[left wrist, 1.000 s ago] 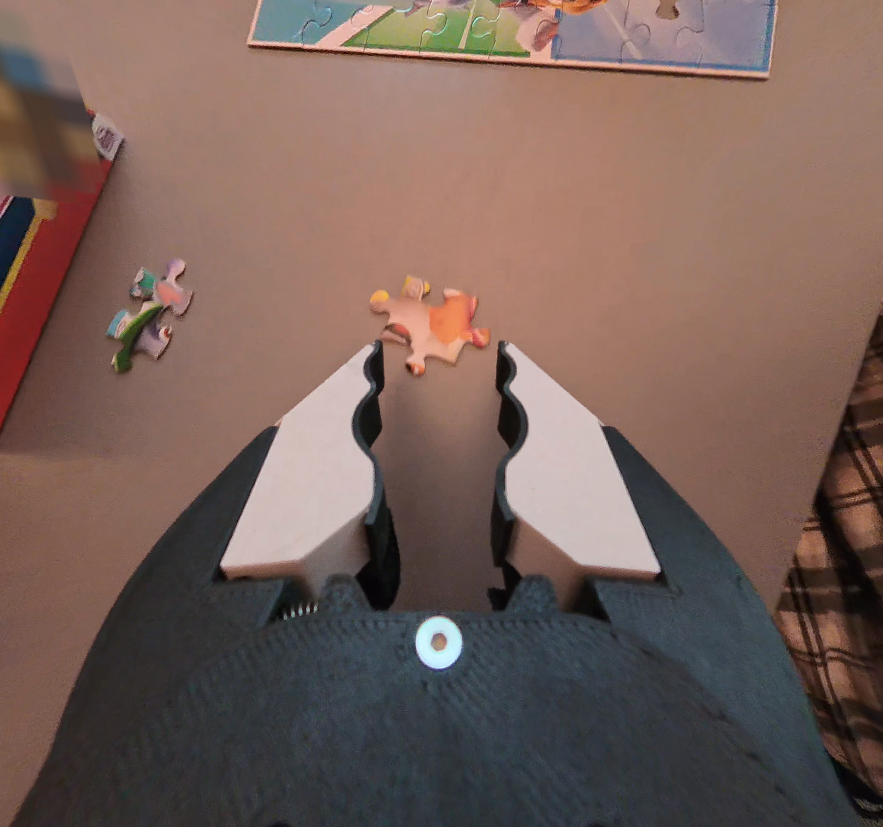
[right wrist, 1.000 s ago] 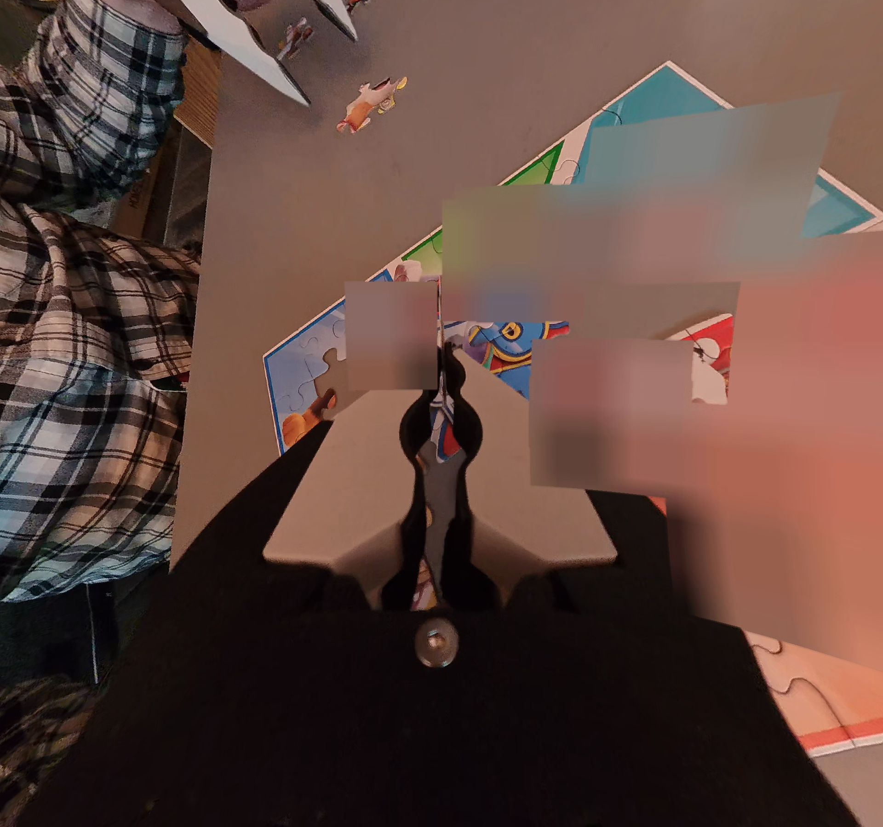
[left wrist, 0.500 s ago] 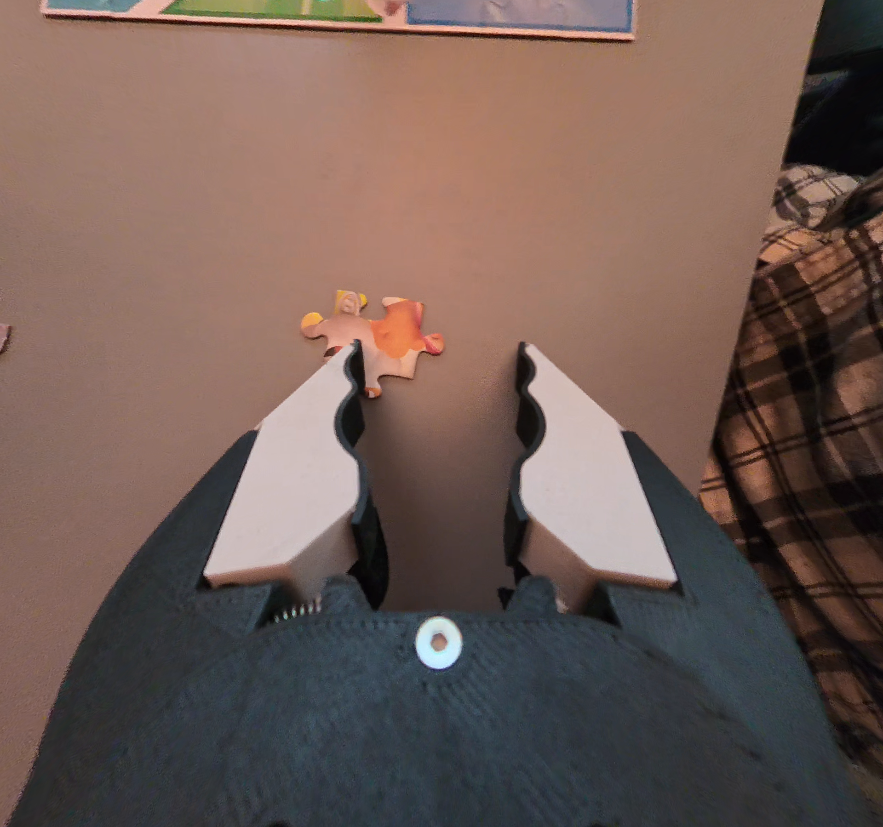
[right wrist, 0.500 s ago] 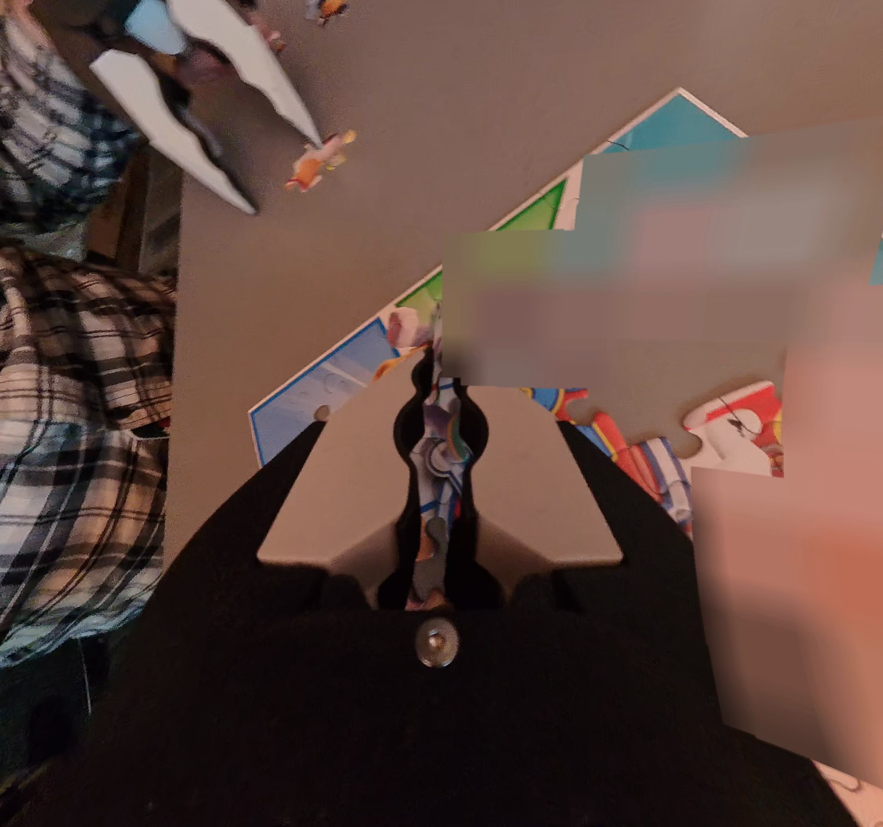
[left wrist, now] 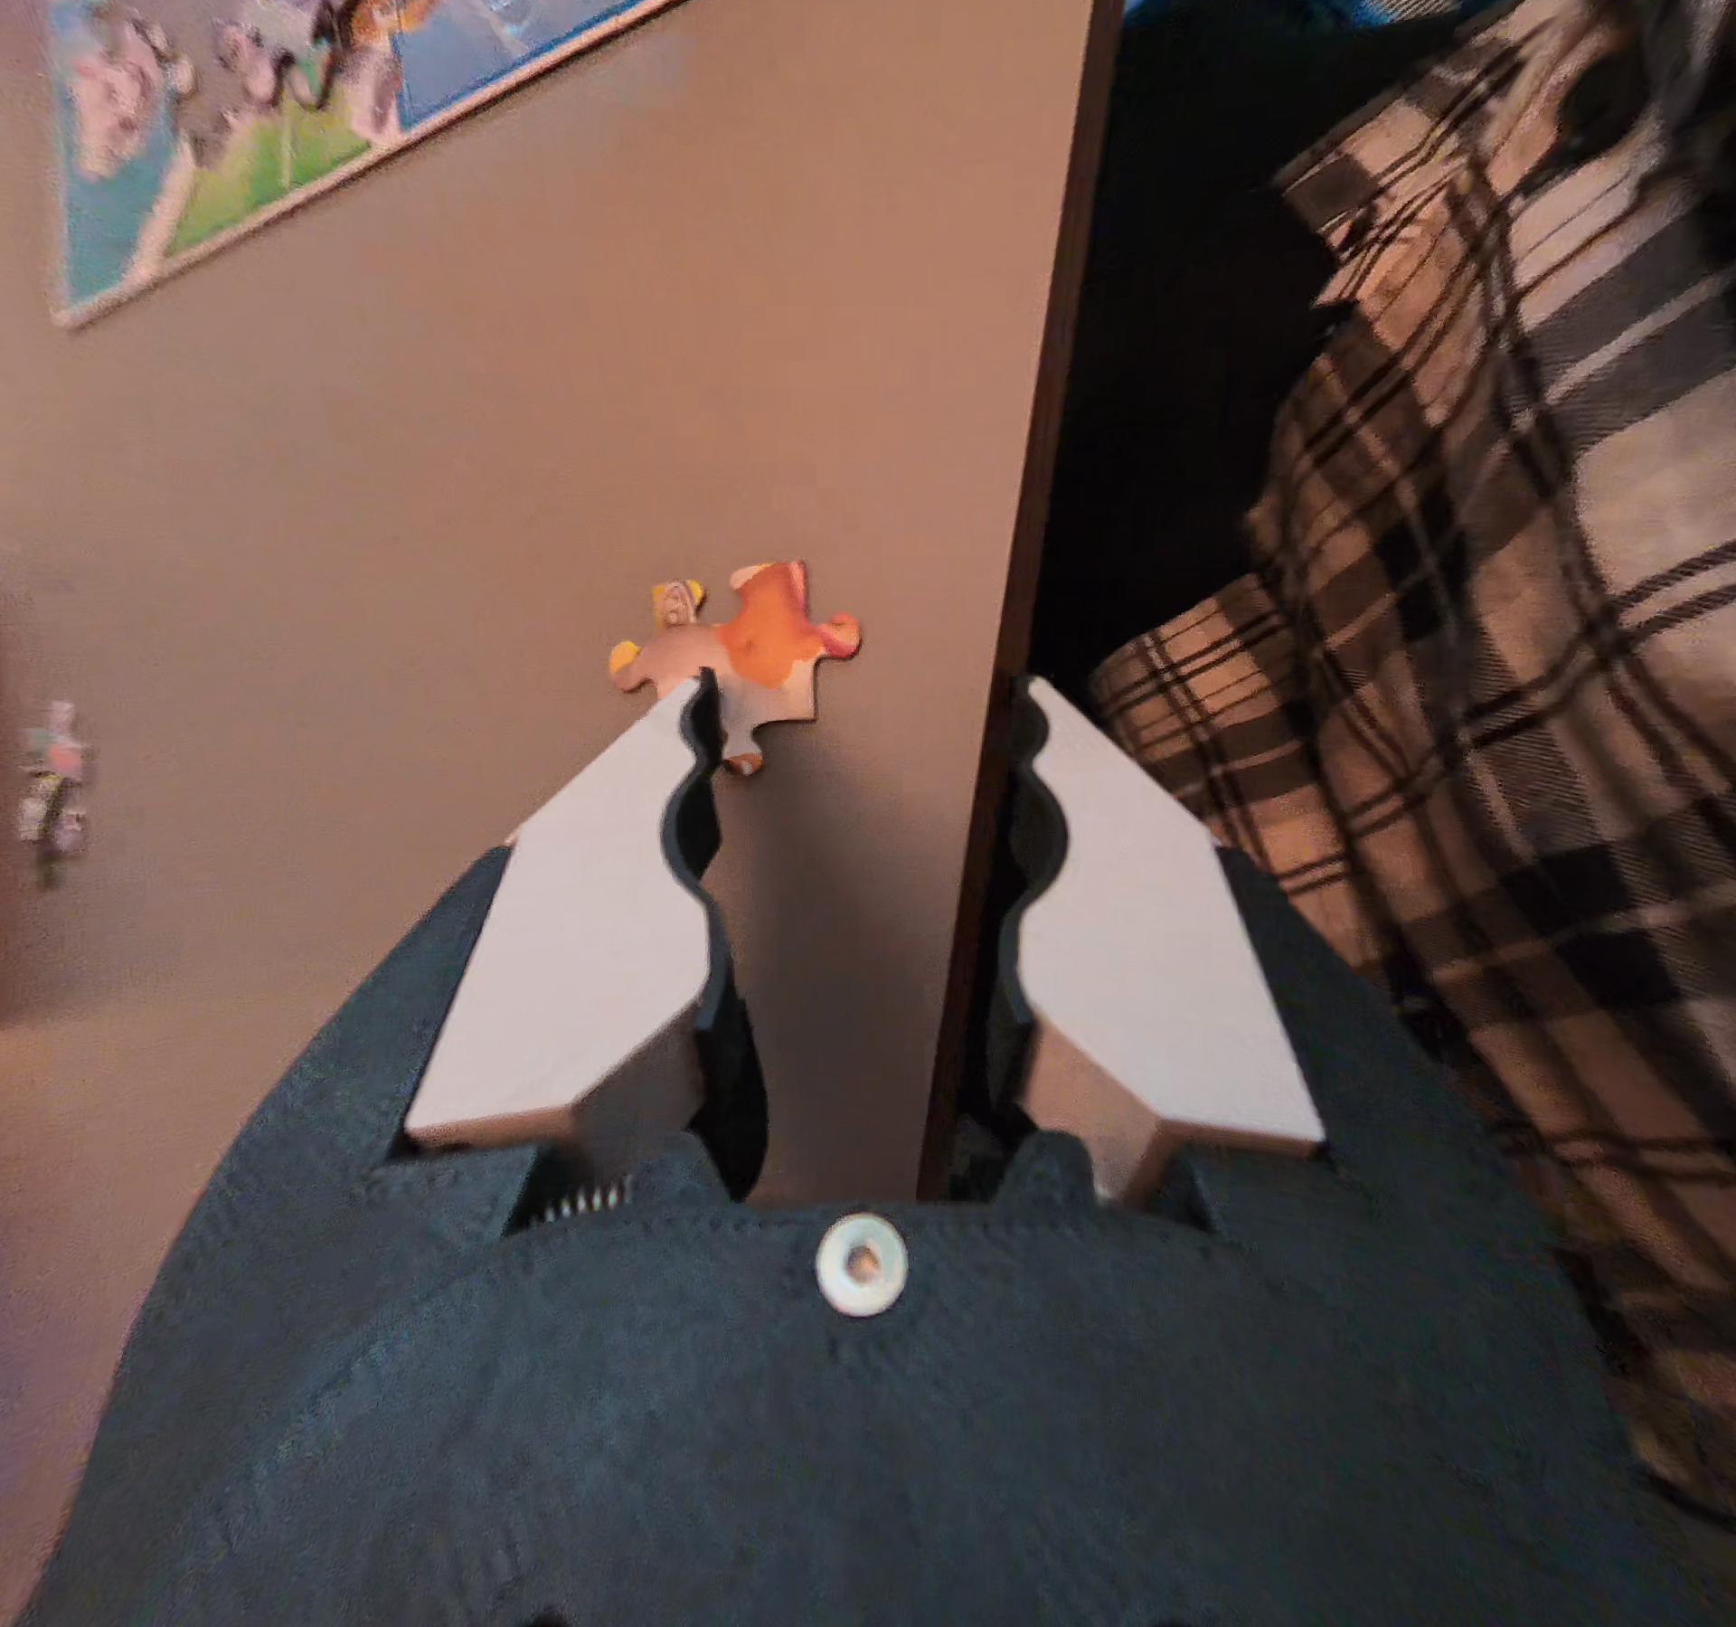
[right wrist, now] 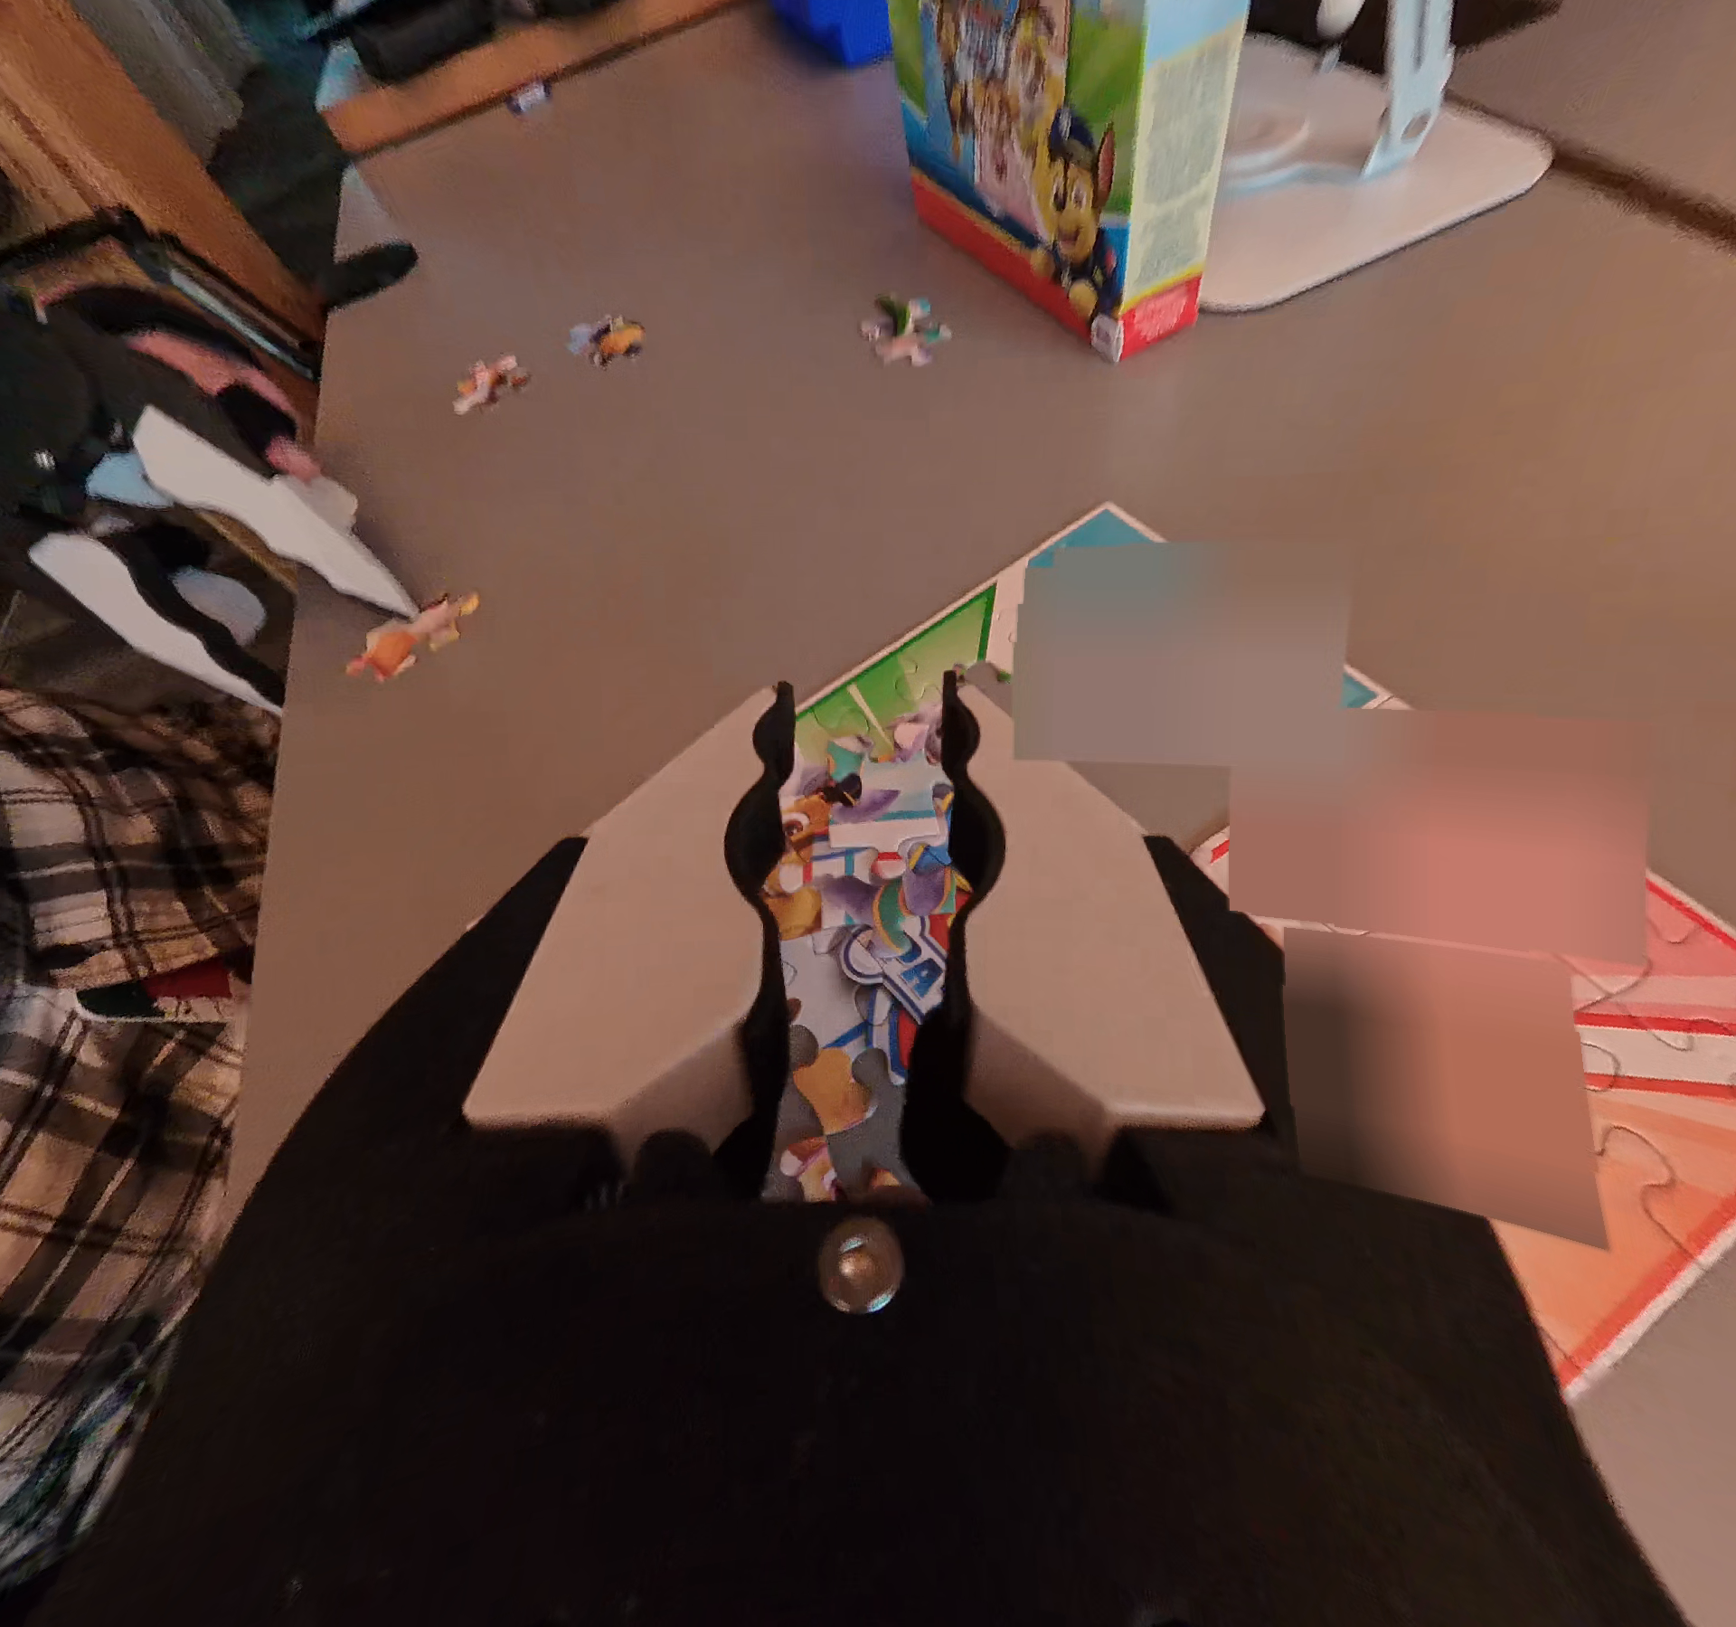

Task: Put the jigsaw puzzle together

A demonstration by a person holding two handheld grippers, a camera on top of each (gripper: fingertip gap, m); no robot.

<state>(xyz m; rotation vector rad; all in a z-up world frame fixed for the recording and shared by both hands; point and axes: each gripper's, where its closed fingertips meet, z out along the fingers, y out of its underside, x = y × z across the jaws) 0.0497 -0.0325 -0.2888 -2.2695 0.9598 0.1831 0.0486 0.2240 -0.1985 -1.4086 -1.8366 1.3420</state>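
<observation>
Left gripper (left wrist: 860, 694): jaws spread wide, nothing between them. One fingertip (left wrist: 690, 699) rests on or just over the orange loose piece (left wrist: 751, 652), which lies flat on the table (left wrist: 564, 417) near its edge. The other finger hangs past that table edge, over the plaid cloth (left wrist: 1409, 642). Judgement: the piece sits too flat to pinch from above, so the finger is probably placed to drag it toward the edge, where the jaws could close on it from the side. Cannot confirm contact from the left wrist view; the right wrist view shows the tip touching or just beside the piece.

Right gripper (right wrist: 862, 689): jaws parted, holding nothing, poised over the assembled puzzle (right wrist: 1644, 1112). A piece (right wrist: 888, 807) seen between its fingers lies on the picture; whether it is seated or merely resting there I cannot tell.

Count, right wrist view:
- Loose pieces away from the puzzle: four. The orange one at the left gripper, two (right wrist: 488, 384) (right wrist: 609, 340) near the far left edge of the table, one (right wrist: 904, 328) beside the puzzle box (right wrist: 1052, 125).
- Puzzle box: one, upright.
- Grippers: two.

Puzzle partly built; several gaps show in the left wrist view, blurred.
</observation>
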